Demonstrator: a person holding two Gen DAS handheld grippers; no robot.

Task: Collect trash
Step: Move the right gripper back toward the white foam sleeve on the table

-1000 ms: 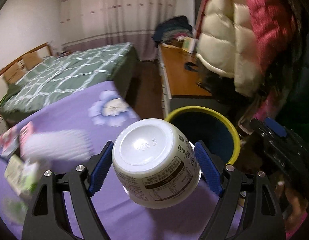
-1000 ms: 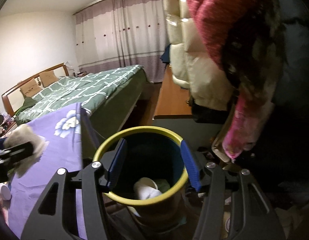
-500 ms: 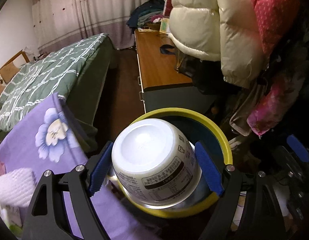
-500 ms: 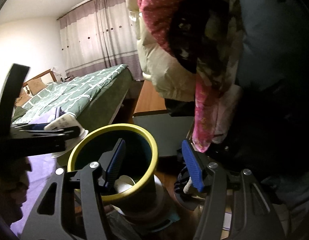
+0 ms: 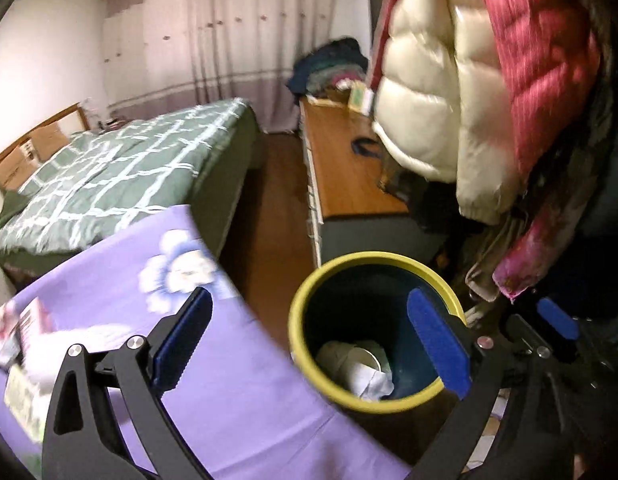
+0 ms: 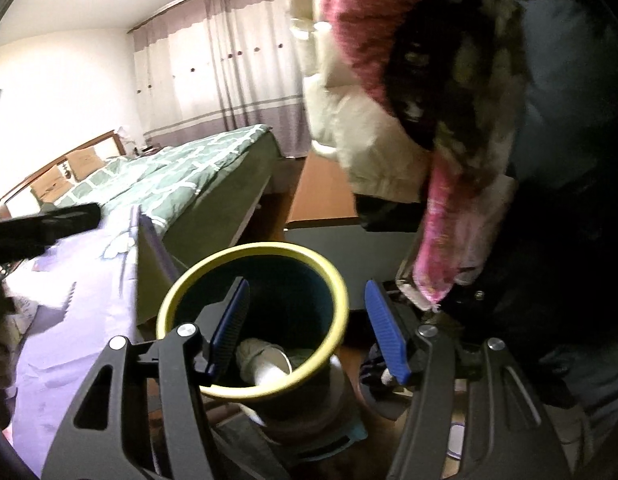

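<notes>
Trash (image 5: pixel 359 366) white, crumpled; bin (image 5: pixel 309 292) yellow-rimmed

I am seeing the bin (image 5: pixel 371 264) mouth lying open at lower centre, trash (image 5: pixel 359 366) sitting low inside. Hanging coats (image 5: pixel 489 92) are crowding the right; the purple-covered table (image 5: pixel 121 280) edge is closing the left.

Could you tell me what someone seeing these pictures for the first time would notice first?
The eye goes first to the yellow-rimmed bin on the floor beside the purple-covered table, with a white cup and crumpled paper lying inside it. The left gripper hangs open and empty near its mouth. Above, to the right, puffy cream and red jackets hang over the bin, with a green checked bed behind.
</notes>
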